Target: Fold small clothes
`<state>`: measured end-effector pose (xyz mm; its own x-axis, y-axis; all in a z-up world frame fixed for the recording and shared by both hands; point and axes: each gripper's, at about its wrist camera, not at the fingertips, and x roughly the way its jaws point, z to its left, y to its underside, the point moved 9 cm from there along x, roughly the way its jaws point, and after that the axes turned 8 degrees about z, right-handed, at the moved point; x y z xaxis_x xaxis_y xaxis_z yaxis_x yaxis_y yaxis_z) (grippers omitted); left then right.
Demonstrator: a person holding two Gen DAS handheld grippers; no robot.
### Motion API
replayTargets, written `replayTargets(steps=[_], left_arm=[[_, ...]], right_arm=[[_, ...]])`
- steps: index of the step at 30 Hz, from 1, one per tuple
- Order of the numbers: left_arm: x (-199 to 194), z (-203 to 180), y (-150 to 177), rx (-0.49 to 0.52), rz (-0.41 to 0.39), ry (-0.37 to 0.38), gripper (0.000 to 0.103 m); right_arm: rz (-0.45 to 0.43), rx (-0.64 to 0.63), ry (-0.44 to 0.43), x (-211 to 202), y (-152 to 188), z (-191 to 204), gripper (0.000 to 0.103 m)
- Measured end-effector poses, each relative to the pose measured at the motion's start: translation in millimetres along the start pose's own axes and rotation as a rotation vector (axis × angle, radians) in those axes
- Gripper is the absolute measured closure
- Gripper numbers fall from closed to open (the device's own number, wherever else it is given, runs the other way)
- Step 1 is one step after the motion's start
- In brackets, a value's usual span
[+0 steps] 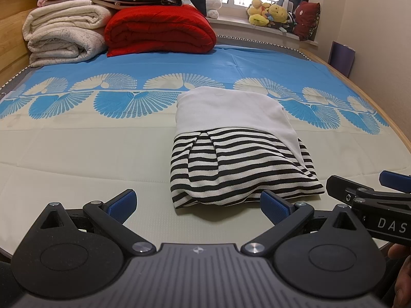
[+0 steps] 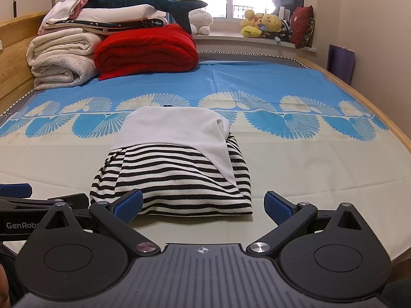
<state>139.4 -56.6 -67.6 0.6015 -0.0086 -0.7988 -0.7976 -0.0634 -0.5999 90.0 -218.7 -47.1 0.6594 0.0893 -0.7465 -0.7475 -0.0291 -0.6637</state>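
Both grippers wide, folded garment on the bed

Nearest, the left hand-held gripper [image 1: 197, 204] hangs with its blue-padded fingers [image 1: 123, 201] spread wide and empty, and the right hand-held gripper [image 2: 203, 205] beside it is equally wide, gripping nothing. Just beyond their tips the folded black-and-white striped garment with a plain white upper part [image 2: 177, 161] lies flat on the cream and blue fan-patterned bed sheet [image 2: 295, 154]. Farther back sit a rolled red quilt [image 2: 146, 51] and stacked white blankets [image 2: 61, 59], then plush toys [image 2: 262, 24] on the windowsill
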Motion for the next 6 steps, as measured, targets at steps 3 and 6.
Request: replayTargets(steps=[3, 6], left_arm=[[0.0, 0.0, 0.0, -0.001, 0.001, 0.000, 0.001], [1.1, 0.2, 1.0, 0.001, 0.003, 0.001, 0.001]], right_arm=[[0.001, 0.001, 0.000, 0.4, 0.3, 0.3, 0.003], [0.001, 0.000, 0.001, 0.2, 0.2, 0.0, 0.003]])
